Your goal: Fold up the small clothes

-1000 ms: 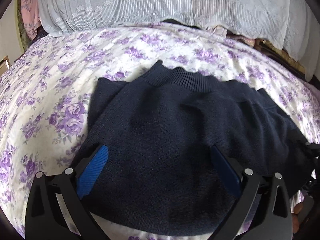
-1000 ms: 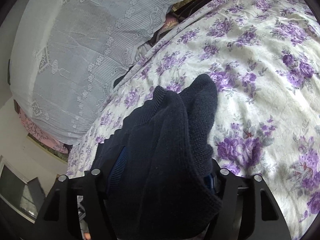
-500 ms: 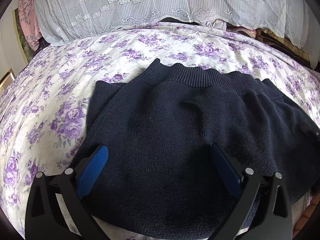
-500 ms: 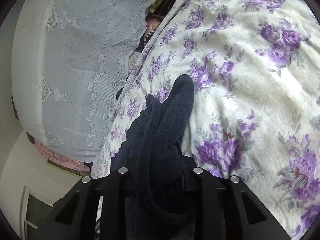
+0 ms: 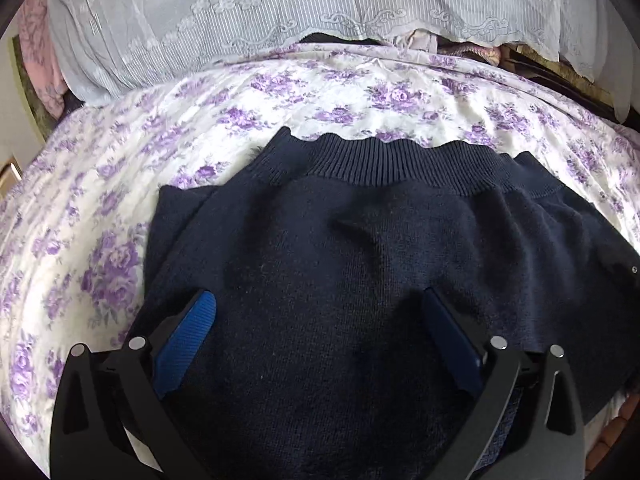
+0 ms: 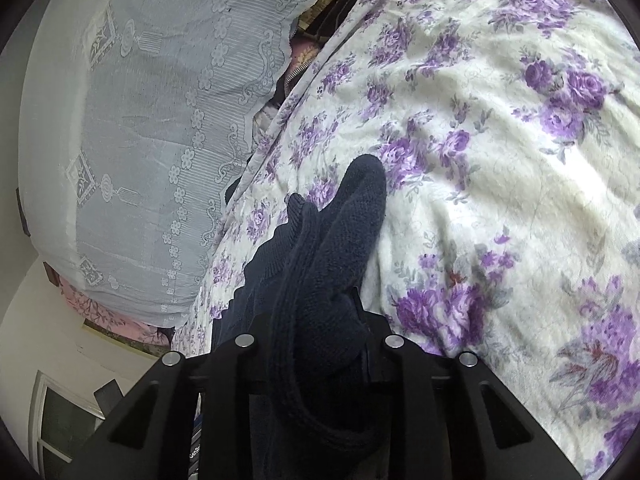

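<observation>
The dark navy knitted garment (image 5: 360,280) on the purple-flowered bedspread (image 5: 120,184) is pinched, seemingly at one edge, by the right gripper (image 6: 320,316), and is best carried across taut over the spread left gripper (image 5: 320,332).

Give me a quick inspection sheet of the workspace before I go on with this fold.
Surface: bed under a purple-flowered sheet, rumpled.
Job's things: one navy knit garment, spread flat, ribbed band at its far edge.
Clutter: nothing seen on the sheet.
Grippers: left gripper open, blue pads wide over the knit; right gripper shut on a bunched edge of the garment.
Cables: nothing seen.
Surroundings: white lace cover over a heap at the far side; pink cloth beyond it.
</observation>
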{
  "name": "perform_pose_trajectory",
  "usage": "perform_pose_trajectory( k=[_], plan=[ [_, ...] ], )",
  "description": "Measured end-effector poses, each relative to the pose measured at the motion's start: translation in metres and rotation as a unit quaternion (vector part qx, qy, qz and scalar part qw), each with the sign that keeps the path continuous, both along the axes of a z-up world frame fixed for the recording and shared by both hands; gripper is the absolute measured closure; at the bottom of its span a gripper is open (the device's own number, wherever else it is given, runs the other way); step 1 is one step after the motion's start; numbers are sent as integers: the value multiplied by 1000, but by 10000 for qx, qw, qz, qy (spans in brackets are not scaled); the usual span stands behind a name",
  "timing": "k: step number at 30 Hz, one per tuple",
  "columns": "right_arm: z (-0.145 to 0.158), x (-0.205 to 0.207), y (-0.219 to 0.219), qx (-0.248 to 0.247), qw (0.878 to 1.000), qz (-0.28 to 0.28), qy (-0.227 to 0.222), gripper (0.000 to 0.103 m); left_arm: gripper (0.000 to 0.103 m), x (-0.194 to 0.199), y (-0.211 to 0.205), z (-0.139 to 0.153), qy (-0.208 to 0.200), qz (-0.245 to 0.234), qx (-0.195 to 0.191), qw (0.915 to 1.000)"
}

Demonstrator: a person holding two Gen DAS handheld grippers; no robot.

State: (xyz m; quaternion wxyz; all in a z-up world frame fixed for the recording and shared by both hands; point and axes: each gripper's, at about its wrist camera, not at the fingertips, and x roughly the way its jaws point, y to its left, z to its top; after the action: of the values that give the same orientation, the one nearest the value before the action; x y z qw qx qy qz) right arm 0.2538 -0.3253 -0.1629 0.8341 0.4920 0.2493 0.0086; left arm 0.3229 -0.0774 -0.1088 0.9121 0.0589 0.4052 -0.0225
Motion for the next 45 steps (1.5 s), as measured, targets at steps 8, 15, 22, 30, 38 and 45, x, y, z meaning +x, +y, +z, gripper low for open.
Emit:
perform_pose_trajectory(
  k=[8,15,22,30,38,45],
  plan=[
    [-1,-1,-1,-86,10000,18,27,78,4,-16,35,23,-57,56,-399,9992],
    [0,-1,-1,-134,9999,15,41,78,4,-3,83,19,339,192,-361,9986],
    [4,-1,2,-310,9995,26,55,77,4,1,87,12,194,426,-145,9988],
    [4,-3,3,-357,9993,-30,91,77,4,7,106,24,261,480,-359,9979],
    [28,5,16,-209,9946,-565,846,78,4,4,103,22,295,339,-479,9978],
    [54,-2,55,-959,9888,-1065,406,78,4,11,120,25,410,487,-768,9950]
  ],
)
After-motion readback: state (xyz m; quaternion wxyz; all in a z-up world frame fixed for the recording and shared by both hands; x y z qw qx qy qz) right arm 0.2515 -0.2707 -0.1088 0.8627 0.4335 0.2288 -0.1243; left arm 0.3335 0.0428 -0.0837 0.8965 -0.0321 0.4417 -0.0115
